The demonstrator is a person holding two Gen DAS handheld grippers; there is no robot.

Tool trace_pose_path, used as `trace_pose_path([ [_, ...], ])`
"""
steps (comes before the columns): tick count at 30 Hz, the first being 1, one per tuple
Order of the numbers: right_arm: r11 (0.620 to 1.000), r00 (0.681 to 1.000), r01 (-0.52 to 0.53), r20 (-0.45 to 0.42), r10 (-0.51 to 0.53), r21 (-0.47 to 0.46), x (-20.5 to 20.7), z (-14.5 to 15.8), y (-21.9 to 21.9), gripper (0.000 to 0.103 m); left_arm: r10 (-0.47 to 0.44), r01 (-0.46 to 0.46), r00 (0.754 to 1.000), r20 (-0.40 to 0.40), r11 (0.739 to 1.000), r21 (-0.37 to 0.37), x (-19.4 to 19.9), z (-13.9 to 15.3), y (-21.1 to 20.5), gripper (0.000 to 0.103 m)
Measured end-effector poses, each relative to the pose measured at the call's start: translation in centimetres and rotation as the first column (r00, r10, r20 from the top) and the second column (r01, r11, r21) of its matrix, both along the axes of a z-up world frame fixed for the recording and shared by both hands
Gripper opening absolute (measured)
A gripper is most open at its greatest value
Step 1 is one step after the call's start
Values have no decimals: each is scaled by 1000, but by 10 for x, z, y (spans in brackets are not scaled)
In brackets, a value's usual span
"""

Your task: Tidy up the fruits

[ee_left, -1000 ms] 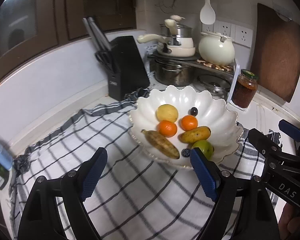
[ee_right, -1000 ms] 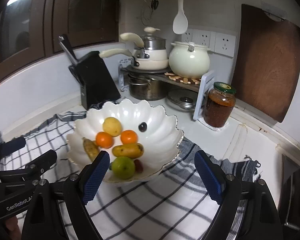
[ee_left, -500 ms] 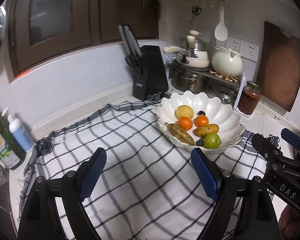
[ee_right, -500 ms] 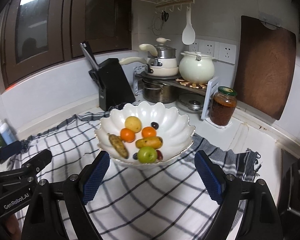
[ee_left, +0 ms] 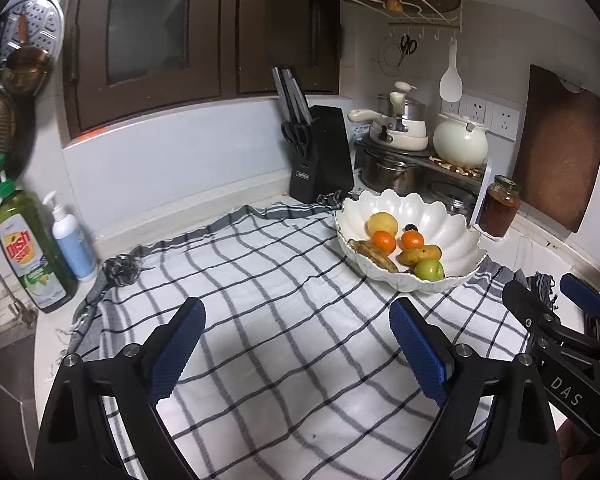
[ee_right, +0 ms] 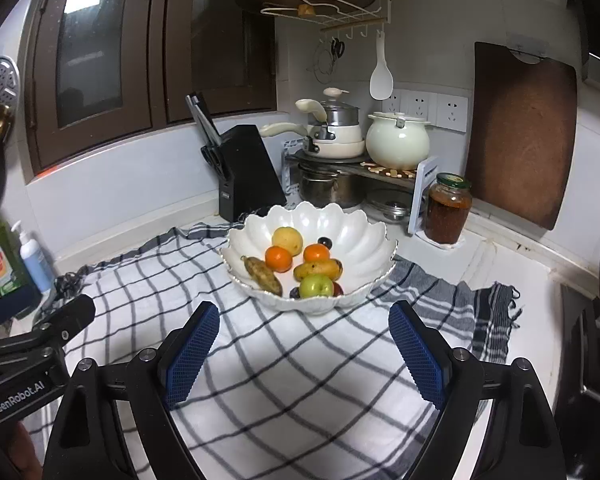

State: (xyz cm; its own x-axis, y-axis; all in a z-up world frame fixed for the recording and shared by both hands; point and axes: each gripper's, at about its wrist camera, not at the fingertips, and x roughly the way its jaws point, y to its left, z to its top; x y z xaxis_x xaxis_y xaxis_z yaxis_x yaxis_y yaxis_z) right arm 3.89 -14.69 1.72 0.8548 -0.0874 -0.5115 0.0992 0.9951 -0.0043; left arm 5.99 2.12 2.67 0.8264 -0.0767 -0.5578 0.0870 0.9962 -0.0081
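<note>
A white scalloped bowl (ee_left: pixel 456 236) (ee_right: pixel 364 236) stands on a checked cloth at the back right of the counter. It holds a yellow fruit (ee_right: pixel 287 241), two oranges (ee_right: pixel 278 259), two spotted bananas (ee_right: pixel 262 275), a green apple (ee_right: pixel 316 285) and small dark fruits. My left gripper (ee_left: pixel 296 344) is open and empty, well in front of and left of the bowl. My right gripper (ee_right: pixel 302 350) is open and empty, just in front of the bowl. Each gripper shows at the edge of the other's view.
A black knife block (ee_left: pixel 324 152), stacked pots on a rack (ee_right: pixel 340 148) and a brown-filled jar (ee_right: pixel 448 208) stand behind the bowl. A wooden cutting board (ee_right: pixel 520 132) leans on the wall. Soap bottles (ee_left: pixel 32 248) stand at the left by a sink.
Both grippers have drawn back and up from the bowl, so it looks smaller and farther away. Both stayed open and empty. The fruit has not moved.
</note>
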Motion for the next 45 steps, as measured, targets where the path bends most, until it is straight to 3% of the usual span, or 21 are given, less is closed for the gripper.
trace_pose_path([
  [24, 1000, 999, -10, 52, 10, 1, -65, 0, 11, 88, 15, -15, 997, 72, 1000, 2, -64, 4, 20, 95],
  [45, 1000, 998, -11, 62, 12, -5, -76, -1, 9, 88, 21, -21, 997, 78, 1000, 10, -74, 3, 19, 95],
])
